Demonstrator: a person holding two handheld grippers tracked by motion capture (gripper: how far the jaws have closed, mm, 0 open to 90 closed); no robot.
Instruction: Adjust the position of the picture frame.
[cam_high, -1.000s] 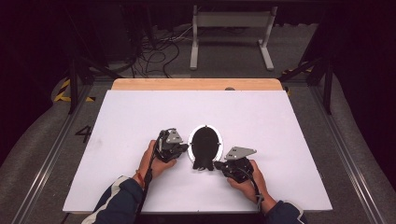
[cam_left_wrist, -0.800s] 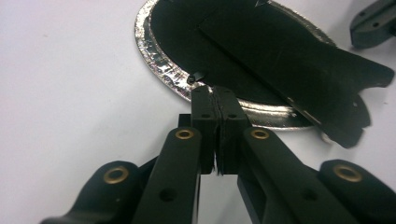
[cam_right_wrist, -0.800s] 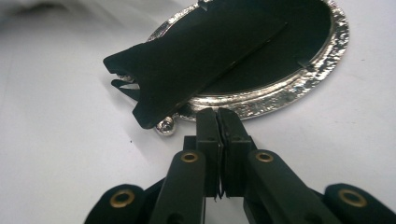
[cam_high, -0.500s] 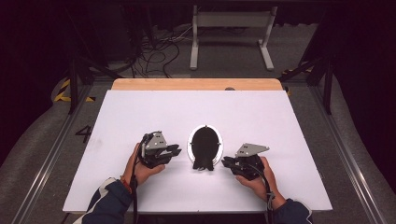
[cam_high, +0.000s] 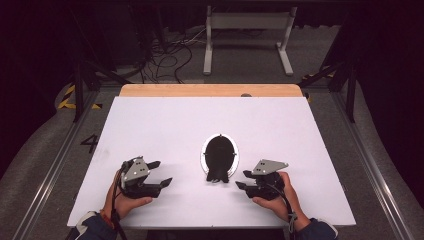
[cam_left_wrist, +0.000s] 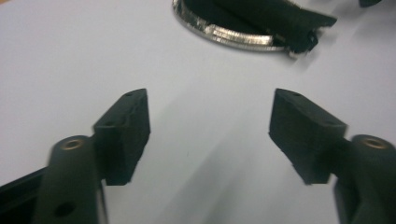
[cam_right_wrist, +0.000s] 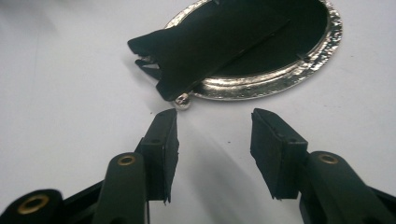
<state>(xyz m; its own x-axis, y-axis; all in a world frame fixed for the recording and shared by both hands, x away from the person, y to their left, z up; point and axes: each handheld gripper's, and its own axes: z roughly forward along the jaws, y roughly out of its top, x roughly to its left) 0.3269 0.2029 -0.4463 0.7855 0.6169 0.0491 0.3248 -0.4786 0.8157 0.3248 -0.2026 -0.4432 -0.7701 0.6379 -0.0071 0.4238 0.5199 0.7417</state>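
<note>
An oval silver-rimmed picture frame (cam_high: 220, 156) lies face down in the middle of the white table, its black back and black easel flap (cam_right_wrist: 205, 46) turned up. My left gripper (cam_high: 161, 172) stands well to the left of it, and its jaws have just been opening, with only bare table between them (cam_left_wrist: 210, 121). The frame (cam_left_wrist: 233, 32) lies farther off in the left gripper view. My right gripper (cam_high: 243, 179) sits just right of the frame's near end. Its jaws have just been opening too, with nothing between them (cam_right_wrist: 215, 135). The rim (cam_right_wrist: 261, 84) lies just ahead of its tips.
The white sheet (cam_high: 300, 130) covers a wooden tabletop whose bare strip (cam_high: 210, 90) shows at the far edge. On the dark floor beyond stand a white metal frame (cam_high: 247, 30) and loose cables (cam_high: 170, 55). Metal rails run along both sides.
Both grippers let go of the frame and opened. The left hand drew away to the left; the right one backed off slightly. The frame lies where it was.
</note>
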